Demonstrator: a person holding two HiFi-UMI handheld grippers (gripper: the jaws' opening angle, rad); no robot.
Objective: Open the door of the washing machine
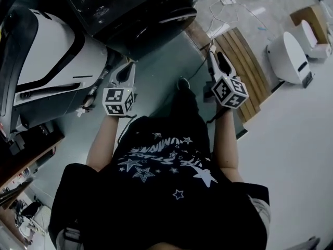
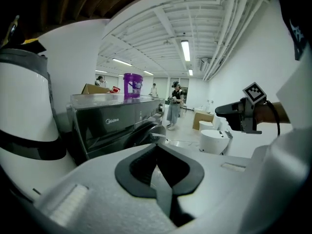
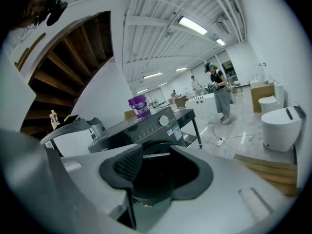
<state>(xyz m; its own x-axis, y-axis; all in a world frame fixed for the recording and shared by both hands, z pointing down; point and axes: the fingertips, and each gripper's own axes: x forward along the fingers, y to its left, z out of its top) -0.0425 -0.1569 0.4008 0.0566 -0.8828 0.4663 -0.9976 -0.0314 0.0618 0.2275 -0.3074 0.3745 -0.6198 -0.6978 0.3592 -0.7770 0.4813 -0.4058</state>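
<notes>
The dark front-loading washing machine (image 1: 140,9) stands ahead of the person, with its round door (image 2: 146,133) closed. A purple tub (image 2: 132,86) sits on top of it. My left gripper (image 1: 128,66) hangs in the air short of the machine; its pads (image 2: 168,167) meet with nothing between them. My right gripper (image 1: 213,50) is to the right of the machine's front, also apart from it. Its jaws stand open and empty (image 3: 156,152), and the door (image 3: 161,167) shows through the gap. The right gripper (image 2: 228,111) also shows in the left gripper view.
A large white appliance (image 1: 47,66) stands left of the machine. A wooden slatted pallet (image 1: 244,61) lies to the right, with a white toilet-shaped unit (image 1: 289,56) and a cardboard box (image 1: 312,17) beyond it. Cables (image 1: 223,9) trail on the floor. People (image 3: 219,91) stand far off.
</notes>
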